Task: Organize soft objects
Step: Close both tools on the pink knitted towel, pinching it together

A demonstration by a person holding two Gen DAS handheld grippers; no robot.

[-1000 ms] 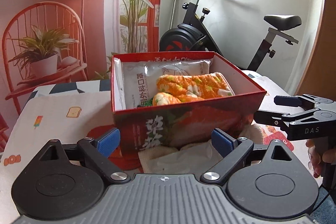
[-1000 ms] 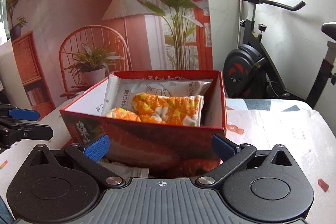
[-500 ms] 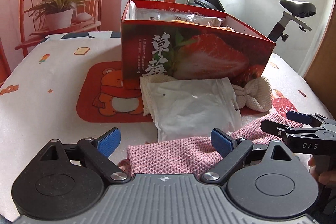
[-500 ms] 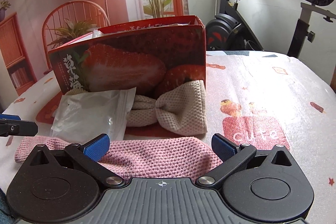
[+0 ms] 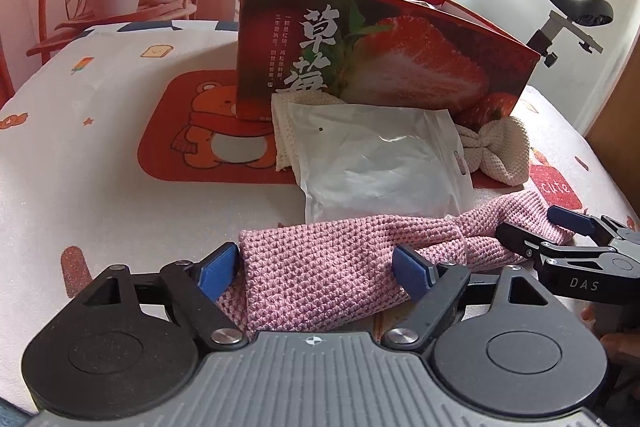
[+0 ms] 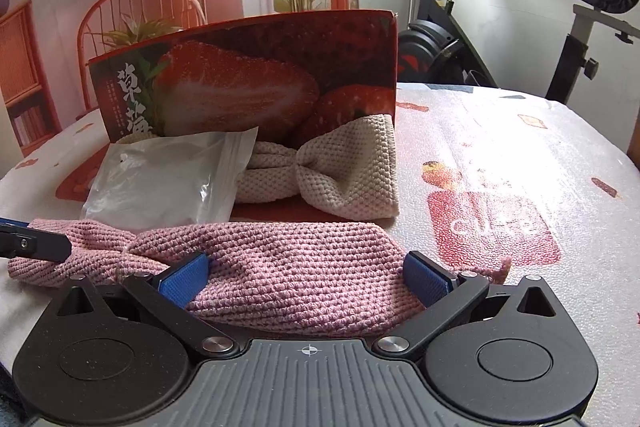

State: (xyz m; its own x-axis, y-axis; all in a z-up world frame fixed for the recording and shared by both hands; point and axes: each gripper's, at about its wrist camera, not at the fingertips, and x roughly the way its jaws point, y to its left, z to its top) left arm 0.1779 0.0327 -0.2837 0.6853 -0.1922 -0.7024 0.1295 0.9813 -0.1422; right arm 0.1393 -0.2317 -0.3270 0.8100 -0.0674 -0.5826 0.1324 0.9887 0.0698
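The left gripper (image 5: 316, 273) stood open, its jaws on both sides of the left end of the pink knitted headband (image 5: 340, 267), which lay flat on the table (image 5: 100, 147) before the strawberry box (image 5: 360, 55). The headband looked light, soft and floppy; it would probably sag, so gripping both ends seemed best. The right gripper (image 6: 306, 277) was open around the right end.
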